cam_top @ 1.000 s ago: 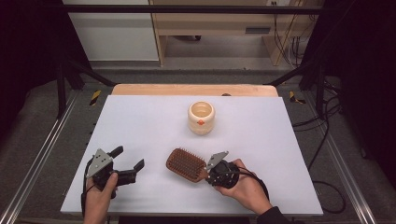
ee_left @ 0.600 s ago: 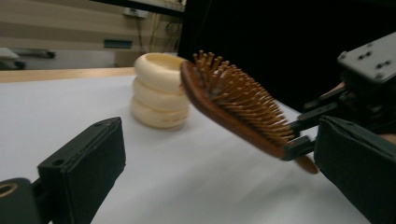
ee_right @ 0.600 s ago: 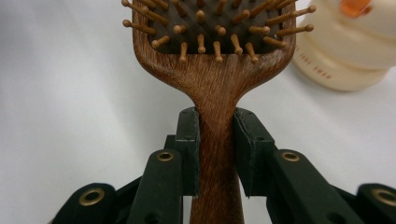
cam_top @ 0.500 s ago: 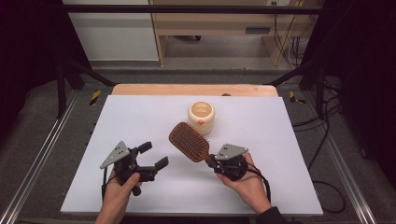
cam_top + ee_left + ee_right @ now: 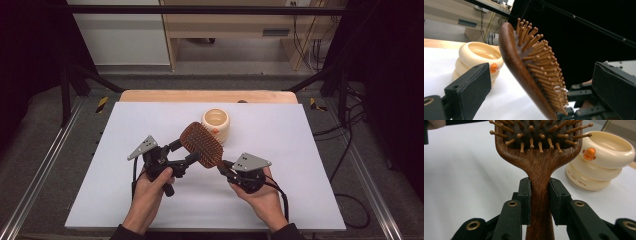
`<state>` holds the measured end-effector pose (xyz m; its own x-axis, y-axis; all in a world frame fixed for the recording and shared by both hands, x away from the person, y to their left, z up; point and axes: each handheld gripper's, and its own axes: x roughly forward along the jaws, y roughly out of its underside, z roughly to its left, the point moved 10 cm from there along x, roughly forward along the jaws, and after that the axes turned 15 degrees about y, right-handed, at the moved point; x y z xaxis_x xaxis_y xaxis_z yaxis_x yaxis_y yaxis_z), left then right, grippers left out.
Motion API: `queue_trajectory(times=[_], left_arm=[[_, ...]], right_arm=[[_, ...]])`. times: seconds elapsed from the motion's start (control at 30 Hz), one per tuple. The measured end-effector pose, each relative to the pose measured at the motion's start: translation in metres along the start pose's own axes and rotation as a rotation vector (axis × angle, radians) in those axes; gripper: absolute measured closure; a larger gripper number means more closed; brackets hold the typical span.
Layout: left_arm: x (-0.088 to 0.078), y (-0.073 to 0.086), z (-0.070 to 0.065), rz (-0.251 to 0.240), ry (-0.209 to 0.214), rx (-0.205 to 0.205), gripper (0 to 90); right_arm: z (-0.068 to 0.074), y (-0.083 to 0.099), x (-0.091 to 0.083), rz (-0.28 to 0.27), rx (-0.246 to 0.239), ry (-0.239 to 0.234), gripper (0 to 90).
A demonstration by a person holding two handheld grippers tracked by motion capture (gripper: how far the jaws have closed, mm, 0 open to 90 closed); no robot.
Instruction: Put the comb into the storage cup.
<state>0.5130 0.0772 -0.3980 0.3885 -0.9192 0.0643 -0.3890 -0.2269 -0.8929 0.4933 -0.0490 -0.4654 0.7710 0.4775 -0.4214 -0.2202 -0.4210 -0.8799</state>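
A person's two hands each hold a black two-jaw gripper over a white desk. The right gripper pinches the handle of a dark brown wooden paddle hairbrush between its fingers, holding the brush raised off the desk, head angled up and away with its wooden bristle pins facing upward. The left gripper has its fingers spread wide, one on each side of the brush head, not pressing on it. Just behind the brush stands a cream ringed plastic cup with an orange mark.
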Motion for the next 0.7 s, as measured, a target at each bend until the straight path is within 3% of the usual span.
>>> queue_trajectory(times=[0.13, 0.33, 0.43, 0.7], left_arm=[[0.004, -0.003, 0.0, -0.001, -0.013, -0.009, 2.2], [0.011, -0.004, -0.002, -0.003, 0.0, -0.029, 5.6], [0.014, -0.003, -0.002, 0.0, -0.018, -0.04, 7.7], [0.013, -0.007, 0.001, -0.036, -0.06, -0.062, 21.8]], right_arm=[[0.003, -0.004, 0.0, -0.019, 0.002, 0.006, 73.0], [0.007, -0.006, 0.0, -0.038, 0.003, 0.0, 73.0], [0.009, -0.008, -0.001, -0.047, 0.005, -0.005, 73.0], [0.008, -0.009, -0.001, -0.06, 0.01, 0.0, 72.9]])
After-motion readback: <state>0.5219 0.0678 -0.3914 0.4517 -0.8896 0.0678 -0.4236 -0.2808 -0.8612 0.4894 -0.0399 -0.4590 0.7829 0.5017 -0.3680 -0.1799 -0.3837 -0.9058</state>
